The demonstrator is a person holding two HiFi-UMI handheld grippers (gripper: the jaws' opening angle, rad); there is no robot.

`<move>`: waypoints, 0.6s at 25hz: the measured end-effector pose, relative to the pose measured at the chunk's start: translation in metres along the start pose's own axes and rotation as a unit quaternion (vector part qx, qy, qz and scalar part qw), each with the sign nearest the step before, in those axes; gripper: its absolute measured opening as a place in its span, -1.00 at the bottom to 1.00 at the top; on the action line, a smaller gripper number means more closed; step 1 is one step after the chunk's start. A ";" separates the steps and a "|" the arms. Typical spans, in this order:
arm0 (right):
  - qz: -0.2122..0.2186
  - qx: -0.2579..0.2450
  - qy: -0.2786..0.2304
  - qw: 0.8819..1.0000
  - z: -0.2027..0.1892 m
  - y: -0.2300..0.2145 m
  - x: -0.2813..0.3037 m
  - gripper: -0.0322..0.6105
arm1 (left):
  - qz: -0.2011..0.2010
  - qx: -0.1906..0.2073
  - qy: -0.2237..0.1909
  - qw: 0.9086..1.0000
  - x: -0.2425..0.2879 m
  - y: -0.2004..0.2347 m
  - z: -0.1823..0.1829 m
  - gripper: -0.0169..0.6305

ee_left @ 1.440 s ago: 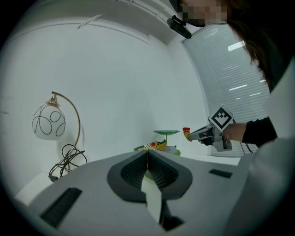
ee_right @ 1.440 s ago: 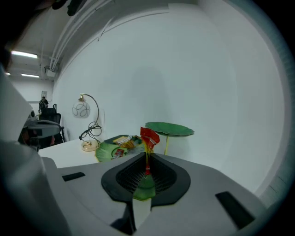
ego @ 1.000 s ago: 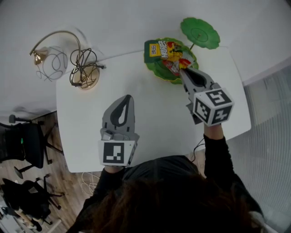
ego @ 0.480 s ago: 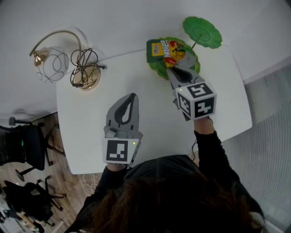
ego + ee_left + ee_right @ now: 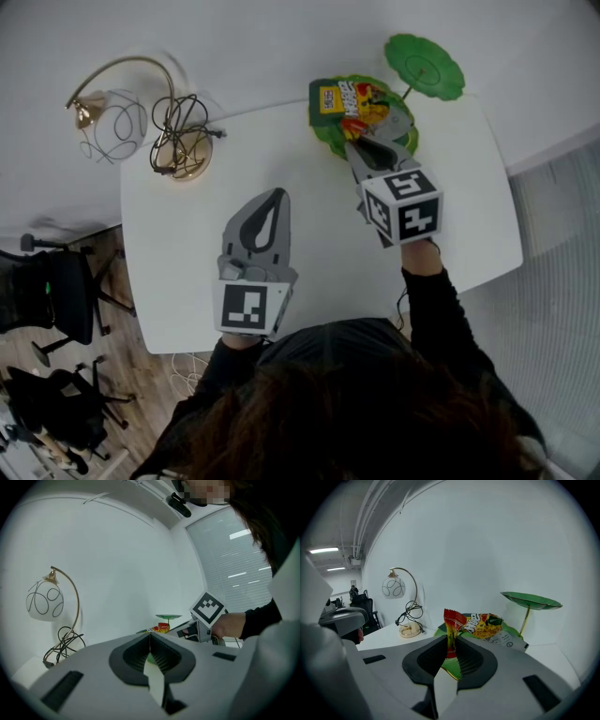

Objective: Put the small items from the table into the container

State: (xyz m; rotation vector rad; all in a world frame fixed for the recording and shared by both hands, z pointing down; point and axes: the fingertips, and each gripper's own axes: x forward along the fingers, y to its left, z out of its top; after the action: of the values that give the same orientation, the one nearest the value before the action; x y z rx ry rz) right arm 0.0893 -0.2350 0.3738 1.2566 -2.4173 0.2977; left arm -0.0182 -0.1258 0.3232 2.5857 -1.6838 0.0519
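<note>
The right gripper [image 5: 452, 639] has its jaws closed on a thin red packet [image 5: 451, 620], which stands upright between the pads. The top of the packet rises above the jaw tips; its lower end is hidden between the jaws, so it is not possible to tell whether it touches anything below.

Directly behind it lies the green leaf-shaped dish [image 5: 326, 133], at the far edge of the white table [image 5: 187, 272]. In the head view the gripper body covers the near part of this dish, and the red packet itself is hard to make out there. In the dish lie a yellow snack bag [image 5: 483, 625] and a white packet [image 5: 508, 641], and also a small yellow packet [image 5: 328, 97] whose print is too small to read. A green leaf on a stem [image 5: 424, 66] stands just beside the dish.

The left gripper [image 5: 150, 637] is over the middle of the table, well apart from the dish. Its jaws are together and nothing is between them; in its own view they hide most of the dish.

A lamp [image 5: 117, 117] stands at the far left corner, and a coiled cable [image 5: 178, 136] partly covers its base. The person's hair hides the near edge of the table.
</note>
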 end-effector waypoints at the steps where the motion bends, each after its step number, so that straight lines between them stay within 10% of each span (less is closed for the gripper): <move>1: -0.001 0.000 -0.002 1.000 0.001 -0.001 -0.001 -0.74 | 0.000 0.000 0.000 1.000 0.000 -0.001 0.000 -0.94; 15: 0.000 0.003 -0.041 0.999 0.015 -0.001 -0.023 -0.43 | 0.000 0.007 -0.006 1.000 -0.003 -0.006 0.004 -0.94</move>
State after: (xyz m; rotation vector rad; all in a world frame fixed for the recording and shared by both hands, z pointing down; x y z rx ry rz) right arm 0.0981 -0.2240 0.3503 1.2957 -2.4859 0.2579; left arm -0.0134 -0.1211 0.3187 2.6021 -1.6922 0.0498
